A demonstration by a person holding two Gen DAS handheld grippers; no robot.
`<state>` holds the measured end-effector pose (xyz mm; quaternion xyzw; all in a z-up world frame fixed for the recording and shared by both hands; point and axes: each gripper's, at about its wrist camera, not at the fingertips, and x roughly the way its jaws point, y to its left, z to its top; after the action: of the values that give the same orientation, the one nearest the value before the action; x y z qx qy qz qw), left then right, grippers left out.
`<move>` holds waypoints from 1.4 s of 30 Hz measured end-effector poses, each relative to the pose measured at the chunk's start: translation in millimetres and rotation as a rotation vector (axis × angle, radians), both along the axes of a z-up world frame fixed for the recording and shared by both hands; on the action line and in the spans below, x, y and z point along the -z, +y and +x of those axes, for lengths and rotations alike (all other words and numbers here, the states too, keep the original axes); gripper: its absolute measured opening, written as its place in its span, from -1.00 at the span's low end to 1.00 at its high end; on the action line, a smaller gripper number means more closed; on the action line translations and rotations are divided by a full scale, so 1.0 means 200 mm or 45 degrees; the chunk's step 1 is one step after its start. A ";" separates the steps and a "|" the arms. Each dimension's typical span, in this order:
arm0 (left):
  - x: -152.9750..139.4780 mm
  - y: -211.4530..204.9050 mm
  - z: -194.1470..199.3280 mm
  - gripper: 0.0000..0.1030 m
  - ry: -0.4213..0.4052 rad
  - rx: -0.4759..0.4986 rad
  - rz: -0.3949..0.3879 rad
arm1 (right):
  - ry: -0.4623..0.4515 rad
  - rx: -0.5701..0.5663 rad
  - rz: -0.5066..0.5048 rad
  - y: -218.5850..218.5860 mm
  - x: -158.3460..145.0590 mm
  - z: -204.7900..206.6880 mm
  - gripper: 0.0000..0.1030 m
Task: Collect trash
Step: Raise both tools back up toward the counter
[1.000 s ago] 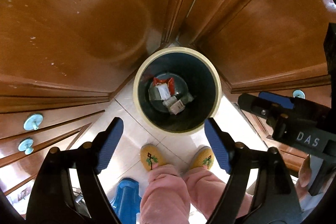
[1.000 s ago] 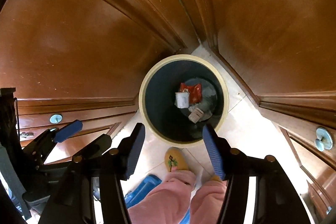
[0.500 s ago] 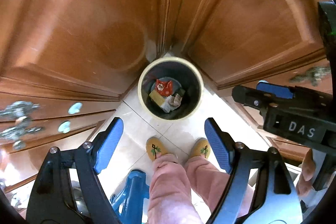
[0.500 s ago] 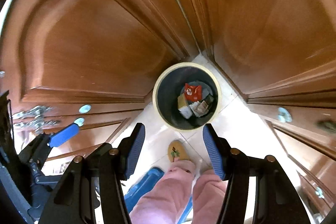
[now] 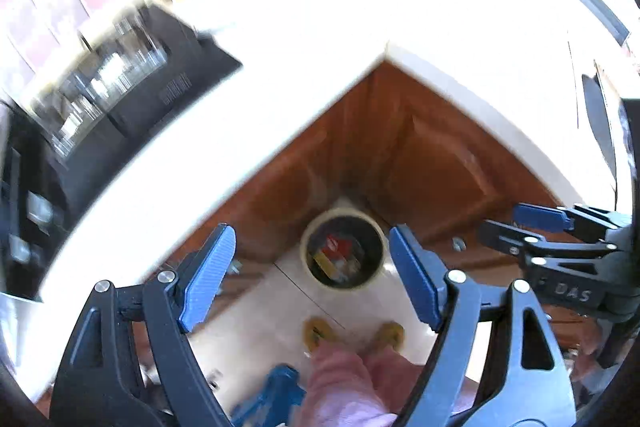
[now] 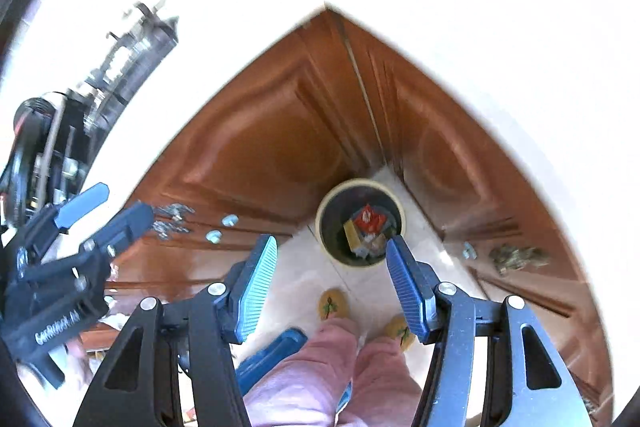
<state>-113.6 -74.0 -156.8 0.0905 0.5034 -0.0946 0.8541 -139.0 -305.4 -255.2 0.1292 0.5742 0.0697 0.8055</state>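
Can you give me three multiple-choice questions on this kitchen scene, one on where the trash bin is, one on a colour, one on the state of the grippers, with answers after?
1. Where does the trash bin stand?
A. On the white countertop
B. On the floor in the corner where the wooden cabinets meet
C. Inside an open drawer

2. What colour are the gripper pads?
A. Blue
B. Red
C. Green

3. What state are the left gripper and right gripper in?
A. Both clamp a wrapper
B. One holds the bin's rim
C. Both open with nothing between the pads

Answers:
1 B, the bin sits on the pale floor tiles below the countertop's inner corner.
2 A, ribbed blue pads show in both wrist views.
3 C, each pair of pads stands apart with only floor and bin seen between them.
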 end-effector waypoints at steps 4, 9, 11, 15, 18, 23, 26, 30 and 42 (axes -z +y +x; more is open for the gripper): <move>-0.25 0.00 -0.01 0.50 -0.127 -0.002 0.032 | -0.100 0.001 0.029 -0.05 -0.26 -0.01 0.13; -0.46 0.02 0.02 0.50 -0.222 -0.014 0.037 | -0.219 -0.020 0.043 -0.06 -0.53 0.01 0.13; -0.53 0.05 0.03 0.50 -0.240 -0.019 0.027 | -0.257 -0.036 0.051 -0.05 -0.61 0.03 0.13; -0.60 0.12 0.11 0.50 -0.252 -0.032 0.015 | -0.303 -0.043 0.068 -0.02 -0.75 0.09 0.13; -0.61 0.18 0.21 0.50 -0.232 -0.028 -0.005 | -0.316 -0.035 0.080 0.00 -0.79 0.16 0.13; -0.54 0.28 0.46 0.50 -0.174 0.001 -0.061 | -0.302 0.010 0.069 0.05 -0.73 0.36 0.14; -0.48 0.35 0.68 0.50 -0.101 0.047 -0.101 | -0.271 0.060 0.066 0.07 -0.66 0.52 0.14; -0.36 0.41 0.97 0.50 -0.002 0.126 -0.098 | -0.230 0.139 0.066 0.11 -0.59 0.77 0.14; 0.01 0.40 1.58 0.56 0.174 0.414 0.065 | -0.094 0.364 0.071 0.21 -0.32 1.30 0.14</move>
<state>201.4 5.3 -158.7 0.1858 0.5413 -0.2245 0.7887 121.8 -262.8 -191.1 0.2293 0.5178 -0.0253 0.8238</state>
